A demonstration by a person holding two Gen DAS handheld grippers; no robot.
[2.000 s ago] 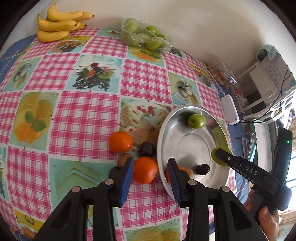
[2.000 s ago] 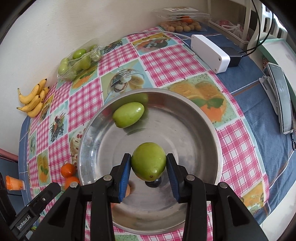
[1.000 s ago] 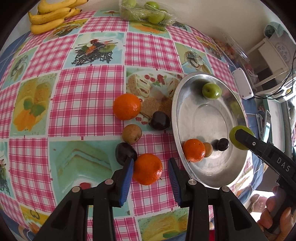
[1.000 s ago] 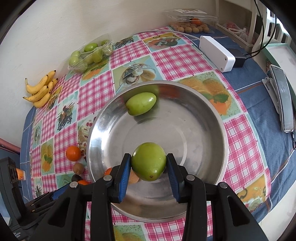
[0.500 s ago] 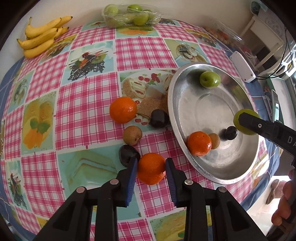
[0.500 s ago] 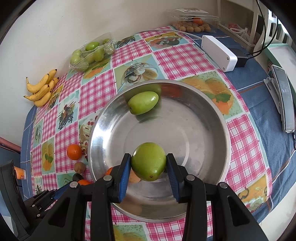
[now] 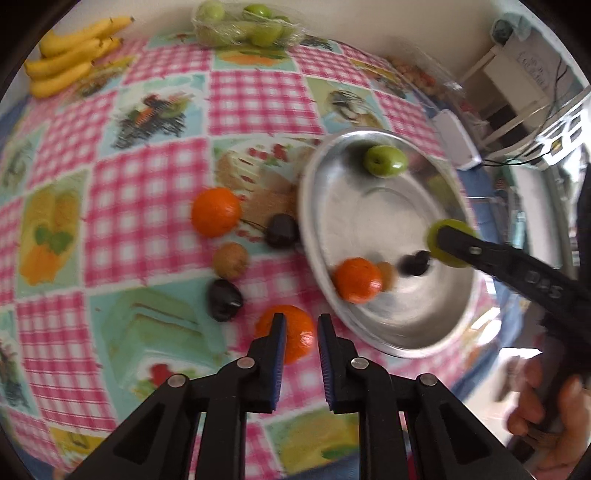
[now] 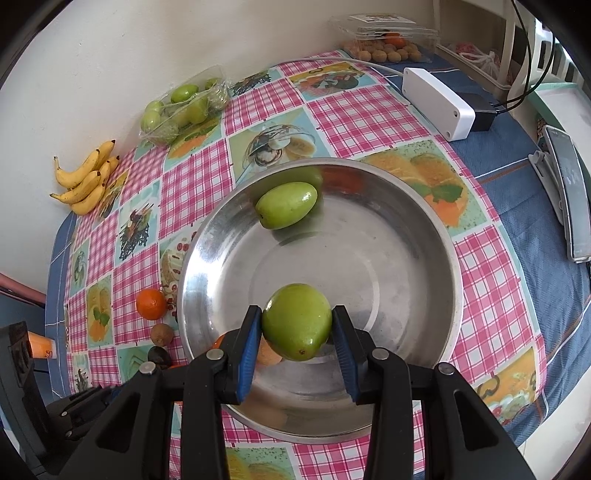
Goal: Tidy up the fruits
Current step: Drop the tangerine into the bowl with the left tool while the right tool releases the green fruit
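Note:
My left gripper (image 7: 299, 317) hovers over an orange (image 7: 301, 341) on the checked tablecloth. Its jaws are closing to a narrow gap. The orange lies beneath them, half hidden by the left finger, and is not gripped. My right gripper (image 8: 297, 317) is shut on a green fruit (image 8: 295, 325) held above the steel bowl (image 8: 369, 266). In the left wrist view that green fruit (image 7: 448, 225) hangs over the bowl's (image 7: 351, 214) right side. Inside the bowl lie a green fruit (image 7: 385, 161), an orange (image 7: 357, 280), a small brown fruit (image 7: 388, 274) and a dark fruit (image 7: 413, 263).
Loose on the cloth left of the bowl are another orange (image 7: 215, 211), a brown fruit (image 7: 230, 260) and two dark fruits (image 7: 282, 230) (image 7: 224, 304). Bananas (image 7: 70, 59) and a bag of green fruit (image 7: 247, 26) sit at the far edge. A white box (image 8: 437, 103) lies beyond the bowl.
The left gripper's jaws have narrowed. The orange that sat between its pads now lies under them, shifted slightly left. The right gripper still holds the green fruit in the same place.

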